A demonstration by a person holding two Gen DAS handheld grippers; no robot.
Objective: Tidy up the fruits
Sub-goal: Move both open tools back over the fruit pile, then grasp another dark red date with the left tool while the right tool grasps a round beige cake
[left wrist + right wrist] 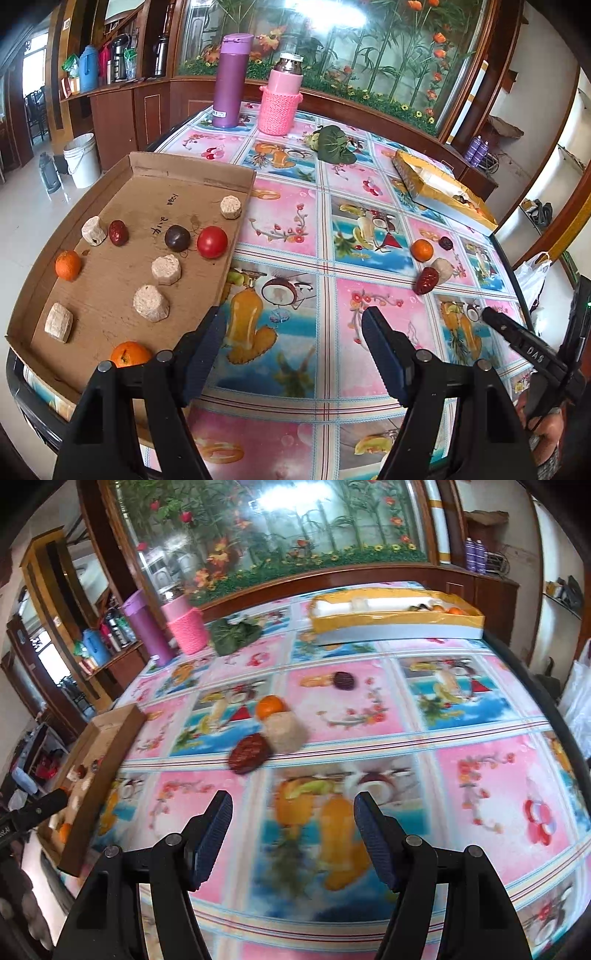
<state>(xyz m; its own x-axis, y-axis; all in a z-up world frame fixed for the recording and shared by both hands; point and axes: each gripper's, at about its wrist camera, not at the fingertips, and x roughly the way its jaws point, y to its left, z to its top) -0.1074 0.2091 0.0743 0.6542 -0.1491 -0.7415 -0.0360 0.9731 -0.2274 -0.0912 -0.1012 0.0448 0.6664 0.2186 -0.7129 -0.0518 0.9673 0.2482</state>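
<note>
The right hand-held gripper [293,834], low in the frame, gapes empty above the desk [461,716]; the red date [249,753] lies mid-frame. It looks like the reaching step: next, straddle and pinch.

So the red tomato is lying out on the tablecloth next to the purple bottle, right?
Not quite. The red tomato lies in the cardboard tray, beside a dark plum; the purple bottle stands far behind it. The left wrist view shows this.
</note>
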